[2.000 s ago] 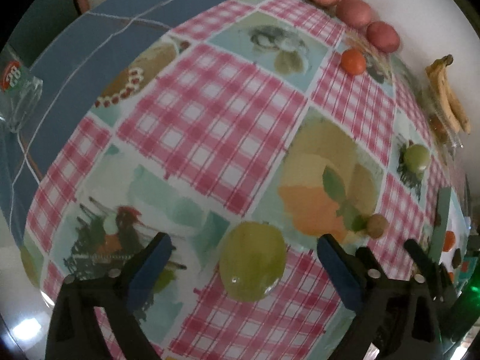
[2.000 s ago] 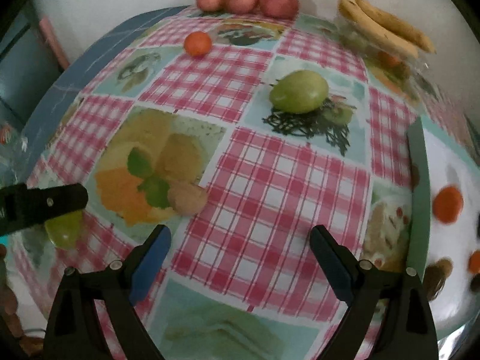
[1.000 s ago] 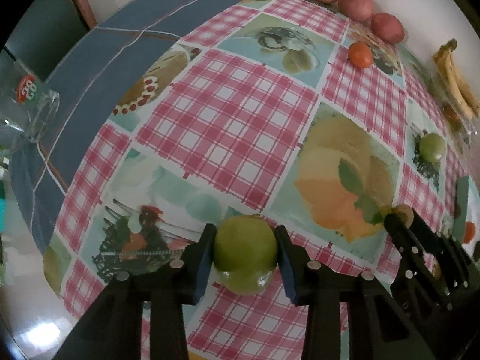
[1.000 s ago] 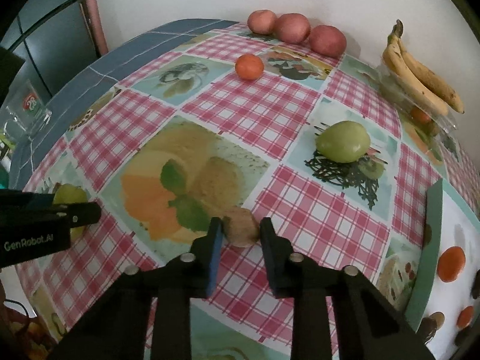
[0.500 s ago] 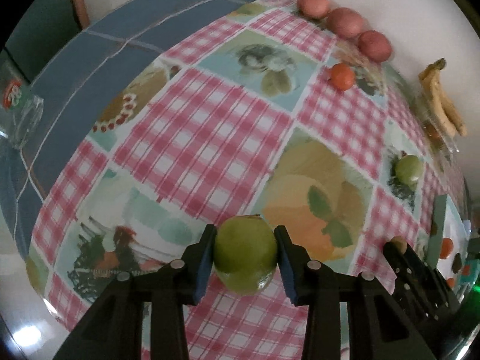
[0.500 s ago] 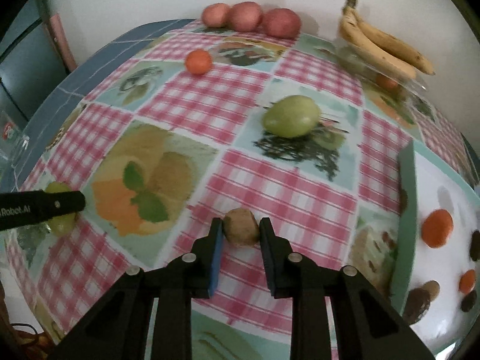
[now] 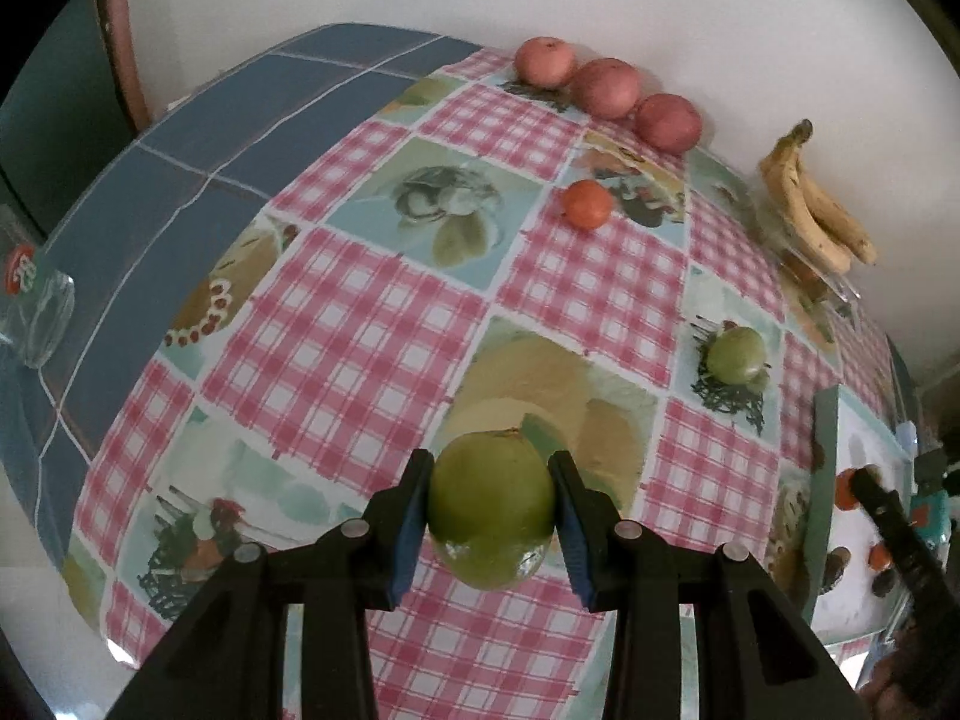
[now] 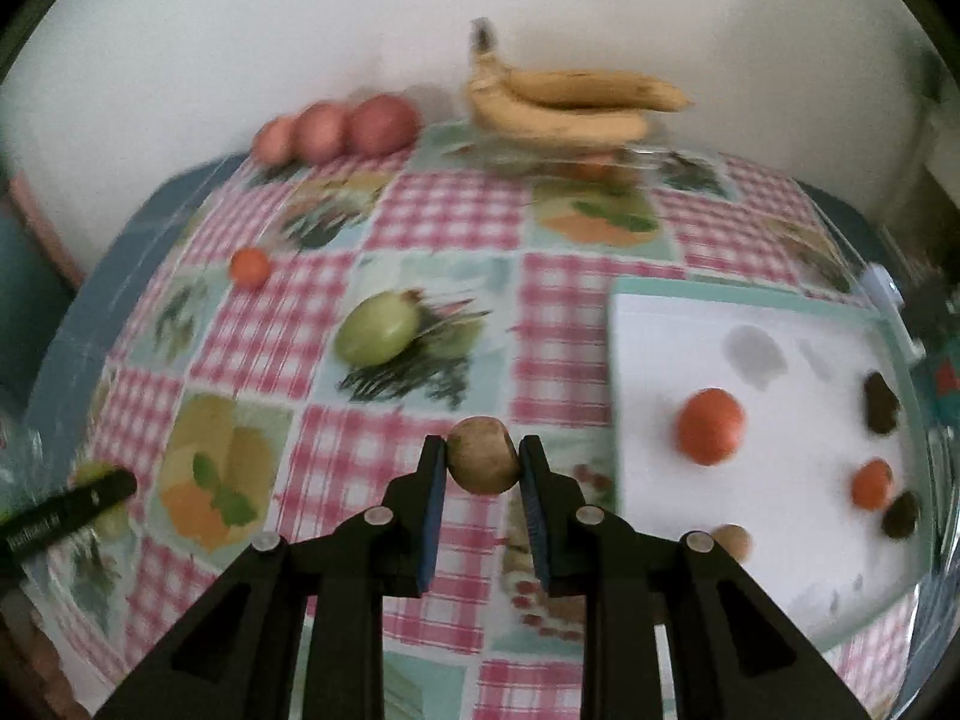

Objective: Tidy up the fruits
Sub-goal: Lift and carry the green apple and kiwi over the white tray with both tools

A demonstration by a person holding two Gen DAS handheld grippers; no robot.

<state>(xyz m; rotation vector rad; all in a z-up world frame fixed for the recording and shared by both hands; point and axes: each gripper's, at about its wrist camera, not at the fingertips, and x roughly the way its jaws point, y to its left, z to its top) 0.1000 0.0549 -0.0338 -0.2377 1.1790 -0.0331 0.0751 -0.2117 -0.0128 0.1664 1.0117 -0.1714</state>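
Note:
My left gripper point(image 7: 492, 507) is shut on a green round fruit point(image 7: 491, 507) and holds it above the checked tablecloth point(image 7: 372, 324). The right gripper point(image 8: 483, 462) is shut on a small brown fruit point(image 8: 483, 461), lifted off the cloth just left of the white tray point(image 8: 780, 480). A second green fruit point(image 8: 377, 328) point(image 7: 735, 354) lies on the cloth. An orange fruit point(image 7: 586, 204) point(image 8: 250, 266) sits farther back. Three red apples point(image 7: 606, 88) point(image 8: 336, 129) line the wall. Bananas point(image 8: 570, 105) point(image 7: 816, 216) rest on a clear container.
The white tray holds orange fruits point(image 8: 711, 426), dark pieces point(image 8: 881, 402) and a brown fruit point(image 8: 729, 540). A glass jar point(image 7: 33, 312) stands at the left on the blue tiled counter point(image 7: 168, 168). The left gripper's finger point(image 8: 66, 510) shows at the right wrist view's left edge.
Both grippers have risen with their fruits. The right one has swung right toward the white tray with the brown fruit, and its view has rolled. The left one lifted the green fruit slightly.

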